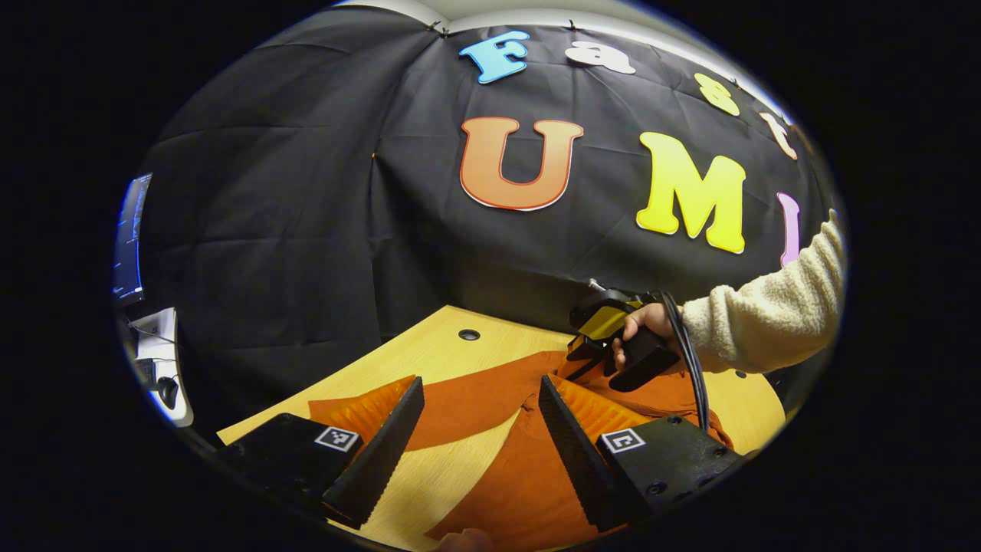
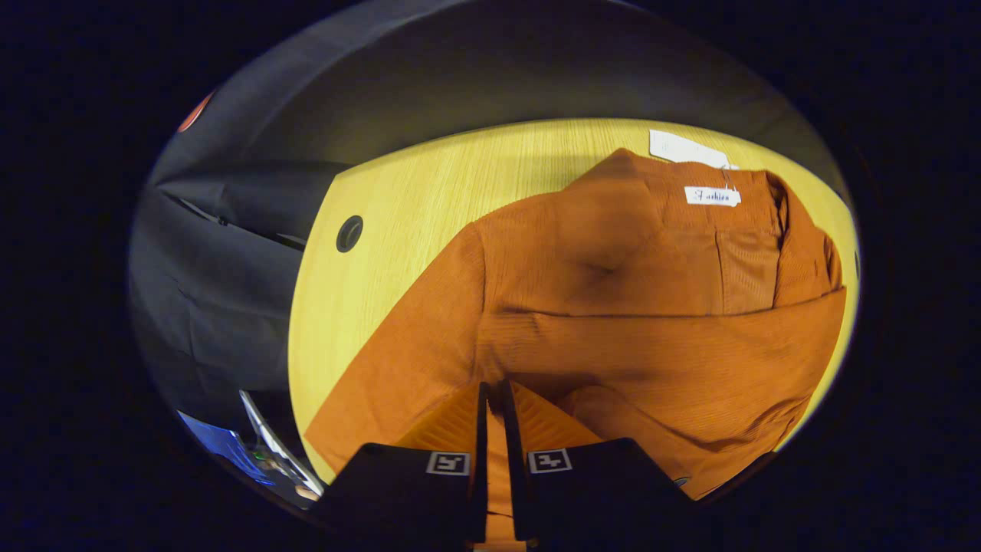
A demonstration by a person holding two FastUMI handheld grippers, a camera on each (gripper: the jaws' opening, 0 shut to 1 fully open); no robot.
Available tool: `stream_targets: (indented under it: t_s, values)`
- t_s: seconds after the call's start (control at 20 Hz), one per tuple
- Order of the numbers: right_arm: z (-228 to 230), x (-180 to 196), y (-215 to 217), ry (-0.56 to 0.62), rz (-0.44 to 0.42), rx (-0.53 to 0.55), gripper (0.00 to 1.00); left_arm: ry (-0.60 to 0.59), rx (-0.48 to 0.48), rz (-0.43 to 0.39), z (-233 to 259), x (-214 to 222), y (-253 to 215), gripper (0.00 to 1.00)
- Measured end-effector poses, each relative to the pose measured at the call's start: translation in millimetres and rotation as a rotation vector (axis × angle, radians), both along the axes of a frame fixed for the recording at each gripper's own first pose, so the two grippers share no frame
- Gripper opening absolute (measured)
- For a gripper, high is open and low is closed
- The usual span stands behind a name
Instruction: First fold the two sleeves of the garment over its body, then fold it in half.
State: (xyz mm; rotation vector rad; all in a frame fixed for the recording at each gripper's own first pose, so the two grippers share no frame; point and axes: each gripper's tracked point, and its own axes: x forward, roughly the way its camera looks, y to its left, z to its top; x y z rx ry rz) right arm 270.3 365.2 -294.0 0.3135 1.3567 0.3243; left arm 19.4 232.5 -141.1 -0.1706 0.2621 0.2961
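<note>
While the left gripper (image 1: 479,418) hangs with its fingers spread wide and nothing between them, the left gripper view shows the rust-orange ribbed knit garment (image 1: 490,460) lying on the pale wooden table (image 1: 429,349) below. Farther off, a hand (image 1: 640,330) in a cream fleece sleeve (image 1: 766,314) holds the other gripper low over the cloth. The garment's near edge is cut off by the fingers and the bottom of the picture, so its full outline is hard to make out there.

In the right gripper view, the right gripper (image 2: 492,406) has its fingers drawn nearly together on a thin fold of that orange cloth, apparently pinching it. One sleeve lies across the body; a white neck label (image 2: 713,196) sits at the far collar. The knit looks soft, light and limp, likely to sag and drag, so I judge a sleeve cuff or hem corner the best hold. The right side runs out of frame.
</note>
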Motion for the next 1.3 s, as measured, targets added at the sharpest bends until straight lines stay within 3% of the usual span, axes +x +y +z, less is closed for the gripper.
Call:
stream_targets:
  t_s: [0.25, 0.35, 0.45, 0.5, 0.6, 0.65, 0.75, 0.8, 0.85, 0.9, 1.0, 1.15, 1.2, 1.3]
  values:
    - [5.0, -26.3, 2.7, 0.019, 0.015, 0.048, 0.48, 0.021, 0.011, 0.017, -9.5, 9.1, 6.3, 0.99]
    - [15.5, -35.7, 4.5, 0.013, 0.019, 0.073, 0.81, 0.031, 0.009, 0.038, -12.8, 7.8, 12.8, 0.99]
    - [24.2, -46.8, 2.5, 0.016, 0.027, 0.093, 0.73, 0.043, 0.013, 0.059, -18.5, 8.0, 19.6, 0.99]
    - [31.3, -53.0, 0.3, 0.007, 0.037, 0.102, 0.8, 0.049, 0.016, 0.076, -21.9, 6.1, 25.5, 0.99]
    - [47.0, -67.2, -8.7, -0.043, 0.072, 0.101, 0.79, 0.07, 0.016, 0.12, -30.4, 4.2, 40.4, 0.99]
    - [56.2, -74.2, -16.5, -0.081, 0.095, 0.094, 0.72, 0.09, 0.011, 0.146, -37.0, 3.6, 49.6, 0.99]
    - [74.1, -87.2, -34.1, -0.163, 0.139, 0.071, 0.91, 0.137, 0.001, 0.205, -53.6, -0.5, 70.8, 0.99]
    - [84.3, -92.0, -42.1, -0.205, 0.154, 0.062, 0.89, 0.158, -0.009, 0.235, -64.2, -4.3, 83.1, 0.99]
    - [92.7, -99.3, -50.8, -0.234, 0.174, 0.057, 0.95, 0.176, -0.02, 0.264, -72.5, -5.8, 92.9, 0.99]
    - [100.4, -108.1, -58.3, -0.26, 0.192, 0.05, 0.89, 0.194, -0.028, 0.289, -81.1, -7.8, 103.7, 0.99]
    - [116.9, -123.4, -75.7, -0.311, 0.219, 0.042, 0.98, 0.246, -0.048, 0.346, -92.5, -11.1, 121.4, 0.99]
    - [140.1, -141.4, -98.6, -0.397, 0.228, 0.053, 0.98, 0.319, -0.114, 0.415, -112.8, -10.3, 140.4, 1.0]
    - [146.7, -148.5, -104.1, -0.419, 0.232, 0.061, 0.94, 0.355, -0.142, 0.433, -118.5, -8.8, 144.2, 0.99]
    - [159.0, -159.1, -119.7, -0.467, 0.231, 0.07, 0.98, 0.429, -0.204, 0.461, -132.4, -7.9, 149.3, 1.0]
